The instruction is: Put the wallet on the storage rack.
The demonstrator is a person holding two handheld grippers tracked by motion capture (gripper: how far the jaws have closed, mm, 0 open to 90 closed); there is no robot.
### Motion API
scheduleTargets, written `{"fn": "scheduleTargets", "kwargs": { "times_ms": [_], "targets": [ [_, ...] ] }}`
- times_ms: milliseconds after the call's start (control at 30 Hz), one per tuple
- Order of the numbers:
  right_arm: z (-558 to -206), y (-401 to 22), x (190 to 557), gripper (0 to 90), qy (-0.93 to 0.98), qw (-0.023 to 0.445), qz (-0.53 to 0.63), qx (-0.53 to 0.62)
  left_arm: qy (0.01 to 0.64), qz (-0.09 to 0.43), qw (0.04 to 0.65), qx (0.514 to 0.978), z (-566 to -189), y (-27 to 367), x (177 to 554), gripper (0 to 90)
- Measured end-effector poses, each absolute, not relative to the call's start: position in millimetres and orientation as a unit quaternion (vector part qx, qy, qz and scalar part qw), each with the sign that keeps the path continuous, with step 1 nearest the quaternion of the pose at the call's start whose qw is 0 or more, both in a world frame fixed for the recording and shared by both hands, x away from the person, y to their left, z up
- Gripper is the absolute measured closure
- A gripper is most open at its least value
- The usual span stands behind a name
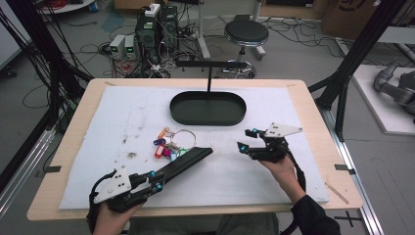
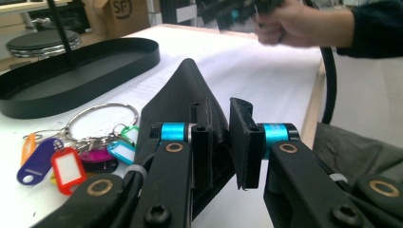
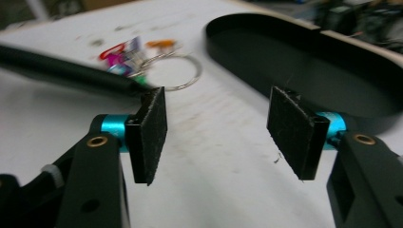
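The left gripper (image 2: 221, 142) clamps a long black leather-like pouch (image 1: 183, 161) beside the coloured key tags (image 1: 166, 147), while the right gripper (image 3: 216, 128) hangs wide open, likely next to spread the pouch's mouth.

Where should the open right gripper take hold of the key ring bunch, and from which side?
Probably the bare arc of the metal ring, on the side toward the black tray. There the ring lies clear on the white mat, while the coloured tags crowd its other side beside the long black piece at the left gripper. The right gripper, jaws apart, could come from the right and straddle the wire.
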State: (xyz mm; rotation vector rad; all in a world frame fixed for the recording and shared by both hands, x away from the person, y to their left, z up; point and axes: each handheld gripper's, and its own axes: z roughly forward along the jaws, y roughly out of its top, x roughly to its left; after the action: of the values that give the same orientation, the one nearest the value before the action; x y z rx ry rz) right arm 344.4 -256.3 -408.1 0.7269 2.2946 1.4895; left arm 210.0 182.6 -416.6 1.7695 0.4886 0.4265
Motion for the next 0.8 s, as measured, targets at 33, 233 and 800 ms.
{"fn": "scheduleTargets", "kwargs": {
  "times_ms": [33,233,800],
  "targets": [
    [-410,-249,345,42.1,0.809,0.144,0.516,0.242,0.212,0.183,0.589,0.758,-417,184,211,79.2],
    [-422,-205,345,52.1,0.844,0.110,0.494,0.178,0.227,0.182,0.594,0.750,-418,191,214,79.1],
    [-416,-174,345,80.7,0.851,0.114,0.490,0.154,0.237,0.182,0.611,0.733,-414,194,225,79.1]
  ]
}}
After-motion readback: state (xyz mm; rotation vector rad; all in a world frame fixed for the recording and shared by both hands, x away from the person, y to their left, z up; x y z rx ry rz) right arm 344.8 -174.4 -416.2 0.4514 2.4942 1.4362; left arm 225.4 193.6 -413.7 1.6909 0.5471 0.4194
